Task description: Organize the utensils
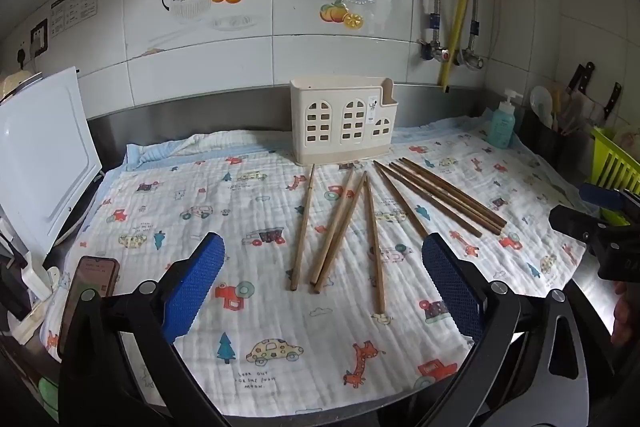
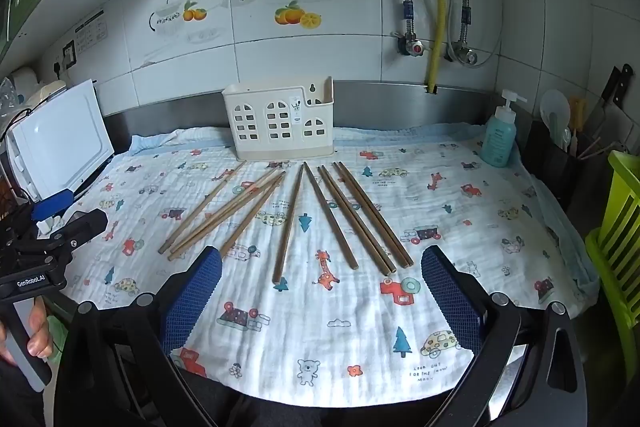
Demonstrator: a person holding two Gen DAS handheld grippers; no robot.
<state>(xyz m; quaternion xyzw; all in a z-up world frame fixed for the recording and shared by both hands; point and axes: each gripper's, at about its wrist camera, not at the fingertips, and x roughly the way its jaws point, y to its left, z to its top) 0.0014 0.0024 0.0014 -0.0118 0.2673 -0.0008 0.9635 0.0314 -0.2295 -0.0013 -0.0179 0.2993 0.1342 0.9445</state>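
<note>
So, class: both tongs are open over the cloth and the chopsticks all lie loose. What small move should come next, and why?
Probably lower the right tongs onto the nearest dark chopstick and close. Both tongs are empty, the left tongs too, every chopstick lies on the cloth, and the holder behind looks empty.

Left gripper (image 1: 322, 281): two black plastic arms w/ blue pads (image 1: 194, 285), pad faces finely ribbed/dotted. Round silver screws (image 1: 147, 287) at the arm joints, black frame below w/ triangular cut-outs. Right gripper (image 2: 321, 293): same build, black arms, blue textured pads (image 2: 450, 297), silver screws (image 2: 499, 298), triangular cut-out in the side plate. Seen from the right cam, the left unit's black body carries white "GenRobot.AI" lettering (image 2: 31, 282) and a grey handle (image 2: 24, 351). A hand (image 2: 38, 331) shows at the frame edge; no sleeve visible.
</note>
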